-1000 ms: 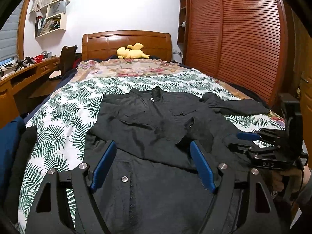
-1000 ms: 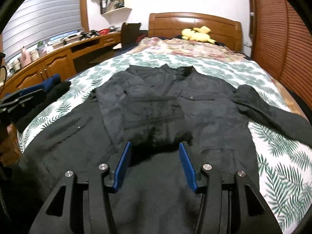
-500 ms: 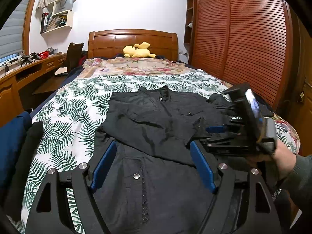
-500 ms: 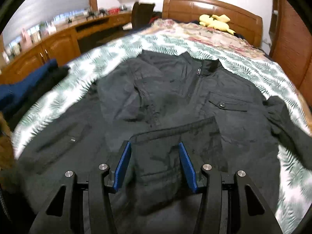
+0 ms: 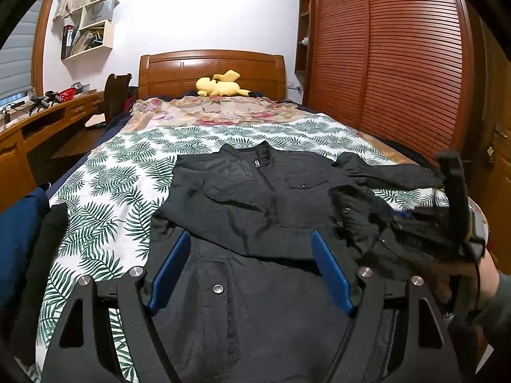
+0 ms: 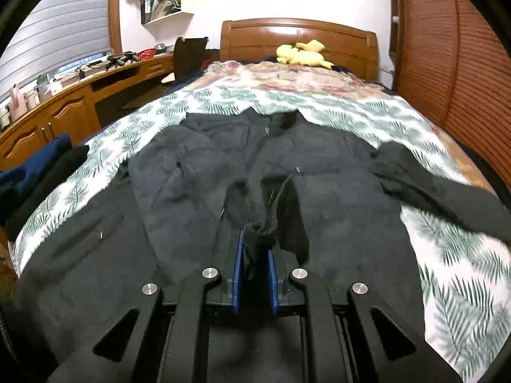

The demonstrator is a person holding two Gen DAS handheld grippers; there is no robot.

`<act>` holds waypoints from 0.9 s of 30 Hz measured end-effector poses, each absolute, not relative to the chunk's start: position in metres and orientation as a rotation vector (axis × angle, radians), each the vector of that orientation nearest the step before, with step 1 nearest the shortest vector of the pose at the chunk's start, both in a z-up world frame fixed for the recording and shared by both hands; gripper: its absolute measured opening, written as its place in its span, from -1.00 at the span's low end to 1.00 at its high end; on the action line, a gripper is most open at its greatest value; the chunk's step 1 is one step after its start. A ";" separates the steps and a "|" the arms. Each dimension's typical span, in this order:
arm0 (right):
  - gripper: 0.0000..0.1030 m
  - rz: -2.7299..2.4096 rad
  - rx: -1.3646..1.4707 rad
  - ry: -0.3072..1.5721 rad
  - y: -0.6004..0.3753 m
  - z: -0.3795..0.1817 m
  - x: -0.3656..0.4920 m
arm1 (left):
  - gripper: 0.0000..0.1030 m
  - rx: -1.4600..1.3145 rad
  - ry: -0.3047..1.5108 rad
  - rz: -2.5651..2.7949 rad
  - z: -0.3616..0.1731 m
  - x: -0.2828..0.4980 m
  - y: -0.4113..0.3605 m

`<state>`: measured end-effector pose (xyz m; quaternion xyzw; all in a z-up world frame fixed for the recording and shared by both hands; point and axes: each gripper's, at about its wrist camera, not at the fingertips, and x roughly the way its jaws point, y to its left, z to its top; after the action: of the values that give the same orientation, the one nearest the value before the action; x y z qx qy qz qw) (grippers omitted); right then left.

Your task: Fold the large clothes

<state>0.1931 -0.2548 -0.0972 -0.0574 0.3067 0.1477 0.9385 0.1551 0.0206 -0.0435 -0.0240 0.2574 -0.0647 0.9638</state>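
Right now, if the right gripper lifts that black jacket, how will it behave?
Likely floppy: the black jacket bunches between the right gripper fingers. Probably drags rather than lifts whole: most lies spread on the bed. Loose sleeve may trail.

Black jacket (image 5: pixel 255 198) spread on palm-print bedspread (image 5: pixel 105 191); left hand-held gripper (image 5: pixel 252 268) open above hem; yellow plush (image 5: pixel 220 87) by headboard.

My left gripper (image 5: pixel 250 269) and right gripper (image 6: pixel 254 257) look alike — black frames, blue pads, silver screws; grey-green sleeve (image 5: pixel 498 312).
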 end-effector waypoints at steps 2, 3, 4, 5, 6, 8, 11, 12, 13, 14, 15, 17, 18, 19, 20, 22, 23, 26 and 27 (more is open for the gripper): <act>-0.73 0.287 -0.133 0.661 -0.261 -0.106 0.187 | 0.53 -0.044 0.523 -0.133 -0.044 0.156 0.018; -0.73 0.283 -0.136 0.673 -0.264 -0.109 0.184 | 0.53 -0.041 0.524 -0.134 -0.045 0.155 0.017; -0.73 0.287 -0.133 0.680 -0.267 -0.111 0.179 | 0.53 -0.039 0.525 -0.137 -0.045 0.155 0.016; -0.69 0.295 -0.129 0.685 -0.271 -0.111 0.174 | 0.53 -0.036 0.525 -0.139 -0.046 0.156 0.015; -0.61 0.299 -0.128 0.688 -0.273 -0.110 0.170 | 0.53 -0.035 0.524 -0.140 -0.046 0.156 0.014; -0.55 0.304 -0.135 0.682 -0.274 -0.107 0.160 | 0.53 -0.032 0.520 -0.142 -0.047 0.156 0.013; -0.35 0.310 -0.130 0.661 -0.282 -0.097 0.148 | 0.53 -0.027 0.506 -0.145 -0.047 0.156 0.008; -0.18 0.315 -0.126 0.655 -0.283 -0.096 0.146 | 0.53 -0.023 0.499 -0.146 -0.047 0.156 0.006; -0.08 0.319 -0.120 0.648 -0.284 -0.095 0.145 | 0.53 -0.020 0.495 -0.147 -0.048 0.156 0.004; -0.04 0.324 -0.119 0.640 -0.286 -0.093 0.142 | 0.53 -0.018 0.491 -0.150 -0.048 0.156 0.002; 0.03 0.328 -0.122 0.630 -0.287 -0.094 0.144 | 0.53 -0.019 0.489 -0.154 -0.048 0.156 0.000; 0.06 0.337 -0.134 0.607 -0.287 -0.093 0.148 | 0.53 -0.021 0.492 -0.166 -0.049 0.157 -0.004; 0.06 0.342 -0.135 0.603 -0.287 -0.094 0.151 | 0.53 -0.021 0.496 -0.171 -0.050 0.158 -0.006; 0.06 0.349 -0.133 0.602 -0.287 -0.094 0.155 | 0.54 -0.020 0.500 -0.177 -0.051 0.159 -0.007; 0.06 0.357 -0.130 0.603 -0.288 -0.099 0.161 | 0.56 -0.019 0.507 -0.184 -0.052 0.160 -0.009; 0.06 0.362 -0.131 0.610 -0.287 -0.103 0.172 | 0.59 -0.019 0.520 -0.201 -0.054 0.163 -0.014; 0.06 0.357 -0.130 0.616 -0.288 -0.105 0.178 | 0.59 -0.018 0.525 -0.209 -0.055 0.165 -0.016; 0.06 0.365 -0.099 0.630 -0.294 -0.106 0.198 | 0.59 -0.008 0.545 -0.229 -0.057 0.168 -0.023; 0.06 0.363 -0.097 0.638 -0.295 -0.107 0.204 | 0.59 -0.007 0.549 -0.233 -0.058 0.169 -0.025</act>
<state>0.2042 -0.2952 -0.1069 -0.0475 0.3116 0.1775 0.9323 0.1692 -0.0251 -0.0576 -0.0033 0.2706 -0.1150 0.9558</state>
